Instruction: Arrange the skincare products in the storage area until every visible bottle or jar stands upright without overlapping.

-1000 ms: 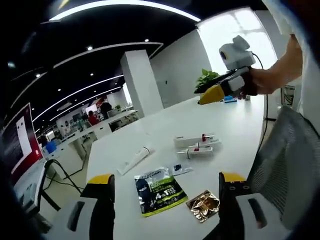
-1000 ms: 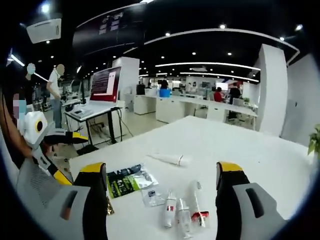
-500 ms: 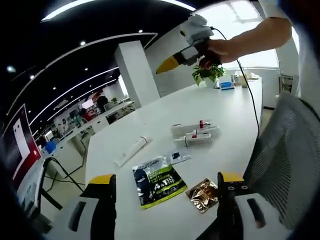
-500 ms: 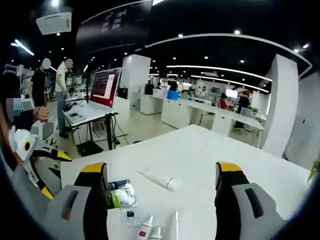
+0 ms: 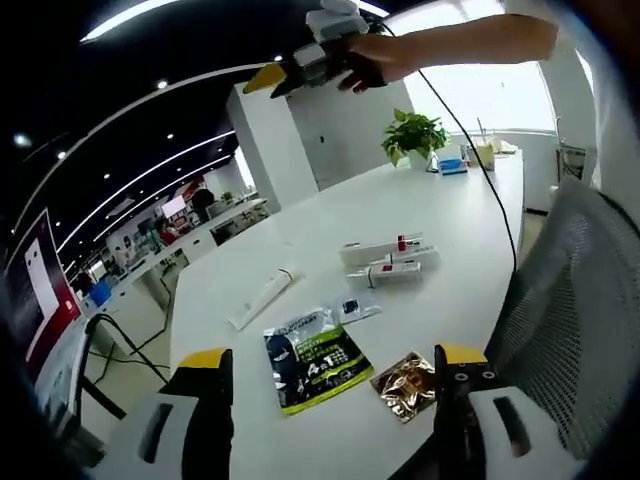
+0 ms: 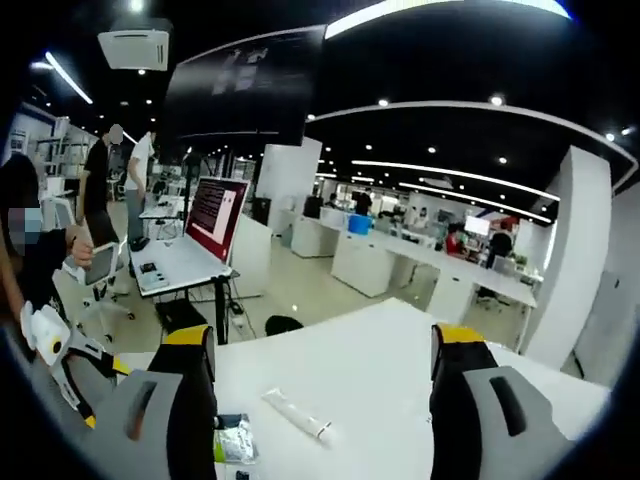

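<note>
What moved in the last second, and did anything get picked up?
The right gripper rose from just above the table to high overhead. Nothing was picked up; both grippers stayed open and empty. The white tube, green packet, gold packet and small tubes lay unmoved.

Potted plant [image 5: 416,133] at far end of white table [image 5: 320,250], w/ small blue item [image 5: 452,166] just beside it. Mesh-back chair [image 5: 565,300] at table's near edge. White pillar [image 5: 278,155] behind table. Red-lit screen [image 6: 214,206] on a desk [image 6: 178,266] w/ black legs; two ppl standing [image 6: 118,180] beyond it. AC unit [image 6: 138,45] in dark ceiling, long light strips [image 6: 470,176] curving across. Rows of white desks [image 6: 400,265] further back, ppl seated there.
</note>
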### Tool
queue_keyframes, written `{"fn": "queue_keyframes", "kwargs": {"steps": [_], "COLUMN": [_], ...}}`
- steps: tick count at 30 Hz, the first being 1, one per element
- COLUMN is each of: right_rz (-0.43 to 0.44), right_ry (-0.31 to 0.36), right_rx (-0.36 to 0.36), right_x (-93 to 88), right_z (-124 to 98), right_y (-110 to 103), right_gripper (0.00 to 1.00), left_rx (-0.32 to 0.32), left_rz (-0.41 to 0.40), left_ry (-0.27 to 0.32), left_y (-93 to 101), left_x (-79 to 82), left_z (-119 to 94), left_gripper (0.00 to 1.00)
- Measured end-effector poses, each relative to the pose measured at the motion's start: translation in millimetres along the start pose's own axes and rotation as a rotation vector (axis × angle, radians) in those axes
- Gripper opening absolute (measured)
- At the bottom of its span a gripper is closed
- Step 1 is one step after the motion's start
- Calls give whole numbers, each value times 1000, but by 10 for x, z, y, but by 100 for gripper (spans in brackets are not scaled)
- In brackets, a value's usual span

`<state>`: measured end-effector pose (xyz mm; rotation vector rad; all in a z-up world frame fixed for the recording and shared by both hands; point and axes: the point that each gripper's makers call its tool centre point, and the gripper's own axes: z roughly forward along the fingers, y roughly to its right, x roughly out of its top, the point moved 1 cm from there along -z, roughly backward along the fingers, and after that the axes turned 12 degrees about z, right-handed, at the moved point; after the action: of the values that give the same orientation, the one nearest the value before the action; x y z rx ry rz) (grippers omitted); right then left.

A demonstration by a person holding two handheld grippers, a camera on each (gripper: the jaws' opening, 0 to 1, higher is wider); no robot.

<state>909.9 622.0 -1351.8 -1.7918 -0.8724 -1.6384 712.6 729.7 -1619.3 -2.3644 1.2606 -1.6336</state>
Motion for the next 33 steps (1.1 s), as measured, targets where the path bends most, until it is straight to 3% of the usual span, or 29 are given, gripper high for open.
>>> {"fn": "queue_keyframes", "kwargs": {"steps": [2, 10, 16, 20, 25, 33], "right_rz": [1, 14, 52, 32, 40, 71], "right_ry": [55, 104, 48, 8, 8, 76], "right_rx": [22, 31, 15, 7, 3, 23], "right_x": [166, 404, 289, 185, 193, 612], "right_z": [29, 30, -81, -131, -228, -327], "right_y": [-69, -137, -262, -338, -394, -653], "right_gripper": [87, 83, 79, 78, 79, 80], "left_rx": [-6, 6, 7, -77, -102, -152], "left_rz": [0, 1, 1, 49, 62, 96], "left_ry": [-2, -1, 10, 22, 19, 4], "left_y": [15, -13, -13, 189, 268, 404], "left_x": [1, 1, 23, 49, 38, -16], "left_z": [1, -11, -22, -22, -41, -94], "left_gripper": [85, 84, 83, 88, 93, 98]}}
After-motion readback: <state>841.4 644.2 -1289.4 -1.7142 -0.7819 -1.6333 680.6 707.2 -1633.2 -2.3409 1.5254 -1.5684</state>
